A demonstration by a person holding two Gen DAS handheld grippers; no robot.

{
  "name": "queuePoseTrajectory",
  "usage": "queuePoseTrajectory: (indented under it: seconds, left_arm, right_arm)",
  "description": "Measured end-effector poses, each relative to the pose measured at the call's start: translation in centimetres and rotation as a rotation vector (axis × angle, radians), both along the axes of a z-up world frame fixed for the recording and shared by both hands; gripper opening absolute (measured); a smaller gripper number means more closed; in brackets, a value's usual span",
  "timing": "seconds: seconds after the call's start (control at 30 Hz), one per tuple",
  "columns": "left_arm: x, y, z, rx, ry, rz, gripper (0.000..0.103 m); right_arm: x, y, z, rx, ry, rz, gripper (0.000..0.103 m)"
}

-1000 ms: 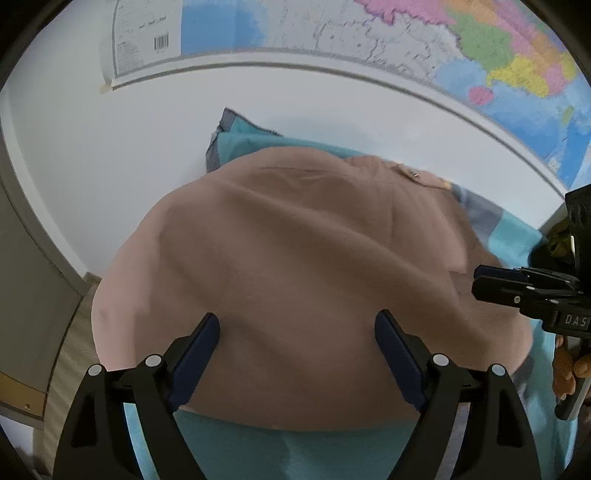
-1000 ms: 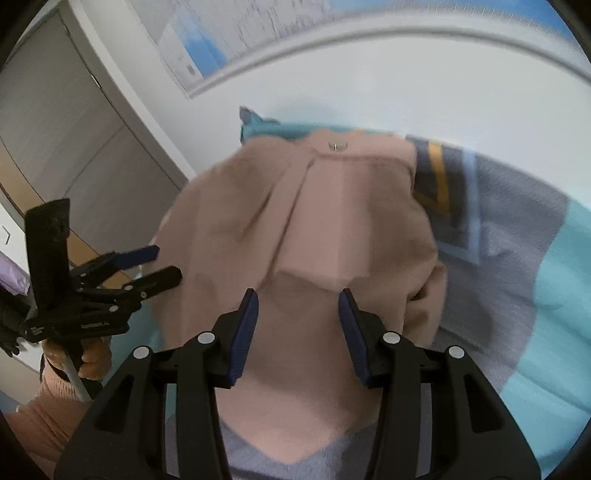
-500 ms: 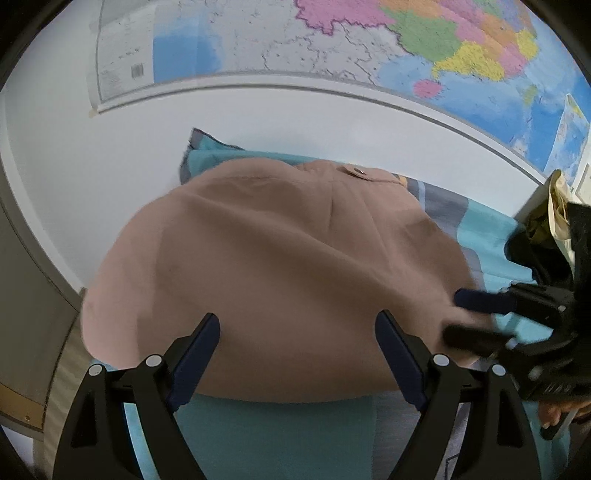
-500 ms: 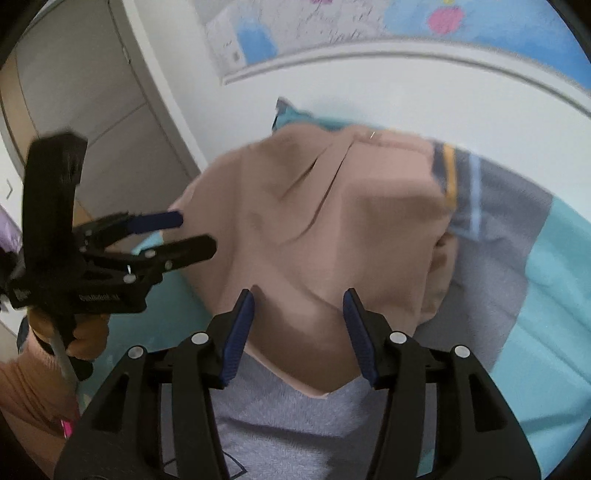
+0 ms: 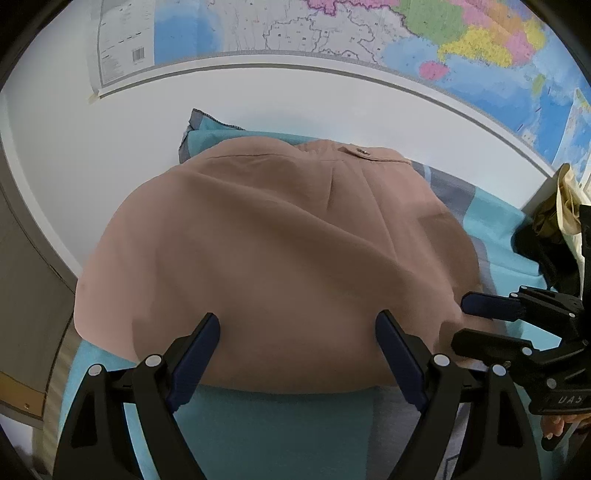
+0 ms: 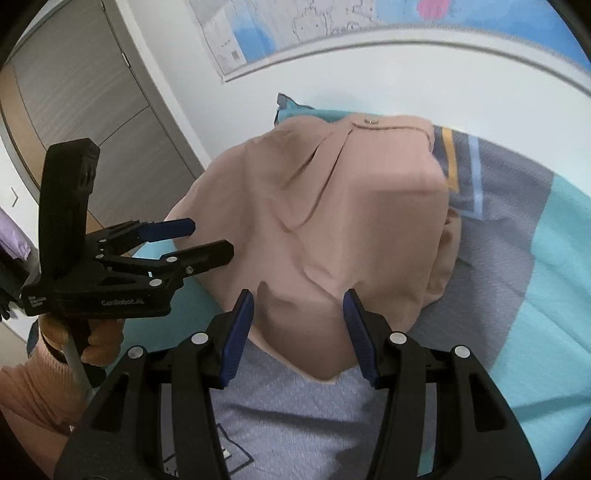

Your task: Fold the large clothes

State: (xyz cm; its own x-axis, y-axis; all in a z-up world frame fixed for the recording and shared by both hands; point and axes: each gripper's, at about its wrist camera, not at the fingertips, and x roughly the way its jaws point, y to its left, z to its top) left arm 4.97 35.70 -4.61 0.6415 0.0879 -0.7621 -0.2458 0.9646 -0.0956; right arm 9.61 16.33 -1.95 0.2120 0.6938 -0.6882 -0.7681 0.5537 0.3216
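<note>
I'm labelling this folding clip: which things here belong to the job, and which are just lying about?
Job:
pink-brown garment
left gripper, open, over its near edge
right gripper, jaws apart over its corner

Lying about:
wall map
teal and grey bedspread
dark bag and clothes at the bed's side

Matt tan cloth garment (image 5: 280, 258) on a smooth teal-and-grey bedsheet (image 6: 546, 266); a glossy paper map (image 5: 332, 33) above.
</note>
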Motion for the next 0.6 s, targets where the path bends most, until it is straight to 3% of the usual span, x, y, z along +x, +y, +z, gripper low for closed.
queuePoseTrajectory:
  seconds: [0.1,0.3,0.43,0.6]
  left_arm:
    - [-0.2,-0.6,0.1,0.008,-0.001,0.006,0.085]
    - [-1.0,-1.8,0.6,0.013,-0.028,0.029,0.095]
    - [-1.7,-2.8,1.3,0.049,-0.053,0.053,0.096]
    - [-2.4,-3.7,2.0,0.056,-0.074,0.073,0.096]
  right_arm:
    - [-0.5,-0.5,0.4,0.003,-0.016,-0.013,0.051]
    - [-1.3,-1.2,1.2,-0.001,-0.081,-0.036,0.062]
    - [-1.5,-1.1,1.4,0.007,-0.102,-0.053,0.071]
    - [-2.3,-1.8,1.6,0.010,-0.127,-0.072,0.076]
